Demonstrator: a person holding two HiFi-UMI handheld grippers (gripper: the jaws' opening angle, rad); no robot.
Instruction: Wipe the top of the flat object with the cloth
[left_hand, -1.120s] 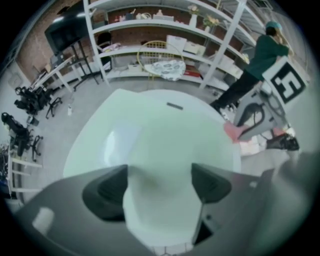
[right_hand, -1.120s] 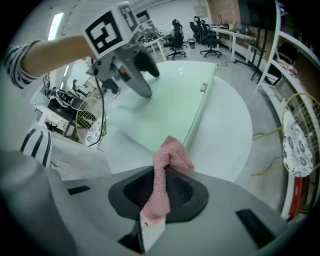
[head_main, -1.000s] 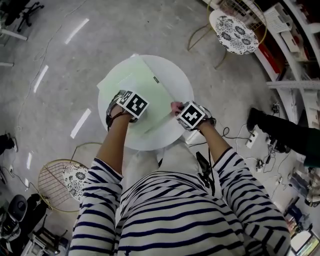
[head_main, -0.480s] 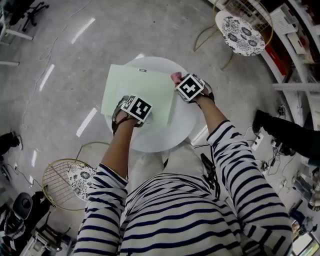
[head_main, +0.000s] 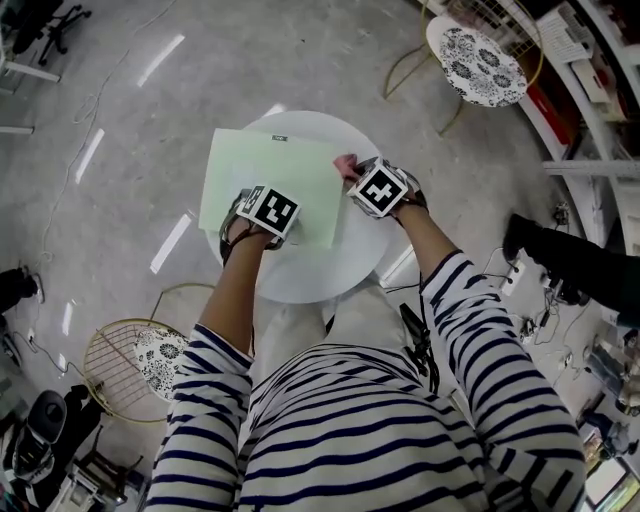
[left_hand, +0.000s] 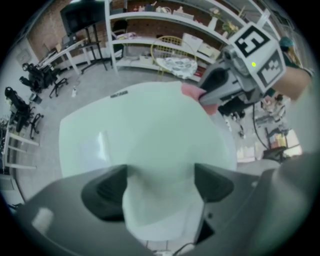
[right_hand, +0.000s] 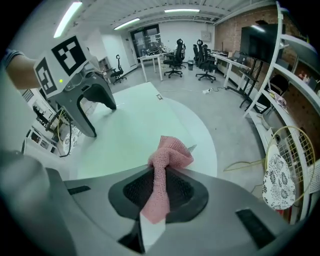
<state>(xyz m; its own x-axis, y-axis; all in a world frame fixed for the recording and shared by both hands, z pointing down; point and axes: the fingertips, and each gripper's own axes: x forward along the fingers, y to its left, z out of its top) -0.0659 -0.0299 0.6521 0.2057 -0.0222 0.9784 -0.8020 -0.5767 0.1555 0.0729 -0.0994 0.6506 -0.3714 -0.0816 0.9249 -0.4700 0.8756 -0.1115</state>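
Observation:
A pale green flat sheet (head_main: 275, 175) lies on a round white table (head_main: 300, 280). My left gripper (head_main: 262, 205) rests on the sheet's near edge, jaws open and wide apart, with the sheet (left_hand: 145, 135) under and between them. My right gripper (head_main: 358, 178) is at the sheet's right edge, shut on a pink knitted cloth (head_main: 346, 163). The cloth (right_hand: 167, 160) bunches out past the jaws and touches the sheet (right_hand: 135, 130). The left gripper view shows the right gripper (left_hand: 235, 75) and the cloth (left_hand: 192, 92); the right gripper view shows the left gripper (right_hand: 102, 120).
A gold wire chair with a patterned cushion (head_main: 475, 60) stands beyond the table at the right; another (head_main: 130, 365) is near my left side. Shelving (head_main: 590, 60) runs along the right. Cables (head_main: 470, 275) lie on the floor. Office chairs (right_hand: 187, 55) stand far off.
The right gripper carried the cloth along the sheet's right edge from the near side toward the far corner, then came back slightly. The sheet turned squarer on the table. The left gripper stayed on it.

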